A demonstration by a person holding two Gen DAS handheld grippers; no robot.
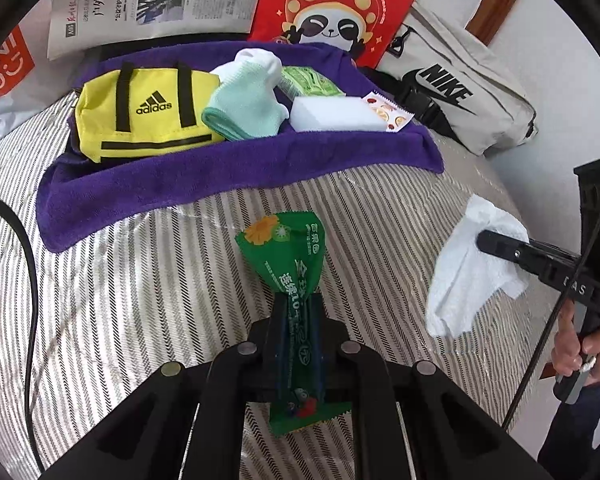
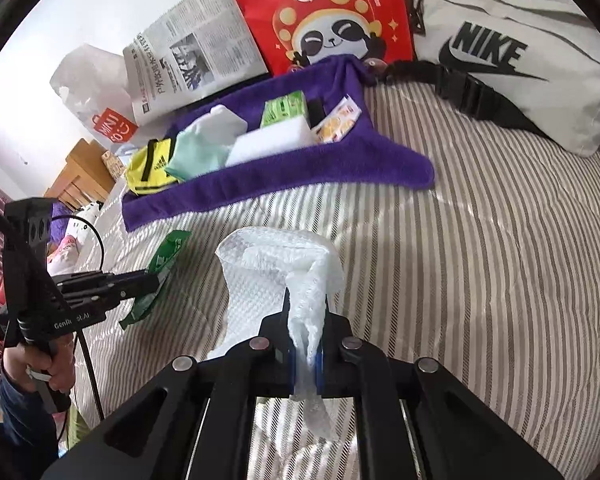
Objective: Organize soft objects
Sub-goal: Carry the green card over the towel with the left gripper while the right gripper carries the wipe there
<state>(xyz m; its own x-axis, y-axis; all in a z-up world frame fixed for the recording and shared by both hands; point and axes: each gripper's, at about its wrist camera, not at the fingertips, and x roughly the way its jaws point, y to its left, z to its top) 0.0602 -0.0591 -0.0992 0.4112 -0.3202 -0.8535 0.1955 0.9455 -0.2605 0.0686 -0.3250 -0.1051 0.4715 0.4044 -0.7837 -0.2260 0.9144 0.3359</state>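
The left tongs (image 1: 298, 308) pinch a crinkly green foil packet (image 1: 288, 256), its lower end hidden between the black fingers, held above the striped bed cover (image 1: 140, 300). The right tongs (image 2: 305, 320) pinch a limp, dimpled white paper towel (image 2: 276, 272), bunched into folds. Behind, a fuzzy purple towel (image 1: 220, 176) carries a boxy yellow pouch (image 1: 140, 116), a mint-green sock (image 1: 244, 108), a white foam block (image 1: 328, 114) and a green pack (image 1: 308, 82) partly hidden by the sock. A grey bag (image 1: 460, 92) is cut off in the right view.

Glossy green packet (image 1: 286, 256), fluffy purple towel (image 1: 228, 164), textured white tissue (image 2: 276, 276)
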